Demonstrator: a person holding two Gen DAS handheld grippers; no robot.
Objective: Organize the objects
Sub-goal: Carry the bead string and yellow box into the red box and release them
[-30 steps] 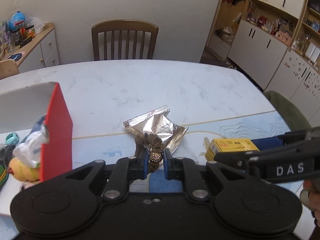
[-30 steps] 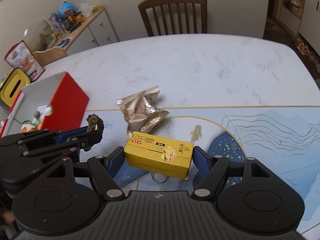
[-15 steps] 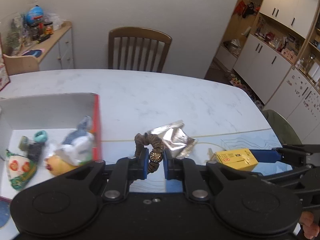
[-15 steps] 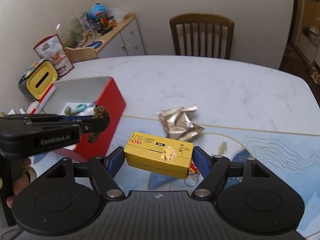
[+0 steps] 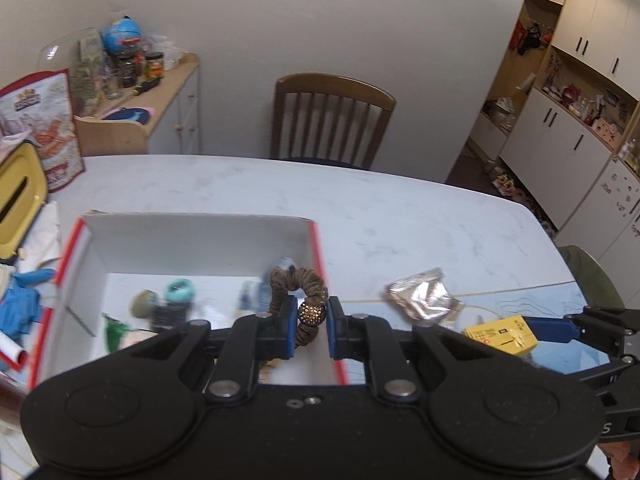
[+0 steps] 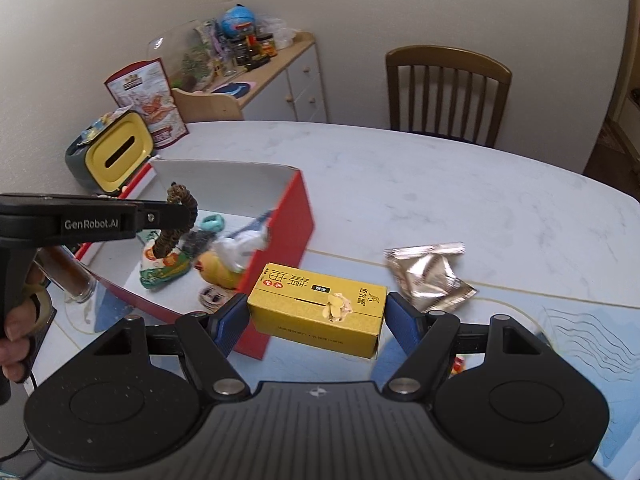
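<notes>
Over red box (image 5: 316, 248) | left gripper (image 5: 309, 330) pinches hair tie (image 5: 298, 284), loop upright

The white marble table (image 6: 440, 184) carries a red box (image 6: 286, 232); a silver foil packet (image 6: 430, 276) lies right of the box.

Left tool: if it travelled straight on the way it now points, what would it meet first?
Probably the red box's white far wall; the left tool, holding the hair tie, points across its open interior. Depth is uncertain.

Home dining room; marble-look table (image 5: 400, 216), wooden chair (image 5: 332, 118), white cabinets (image 5: 576, 92), cluttered sideboard (image 6: 280, 76)
</notes>
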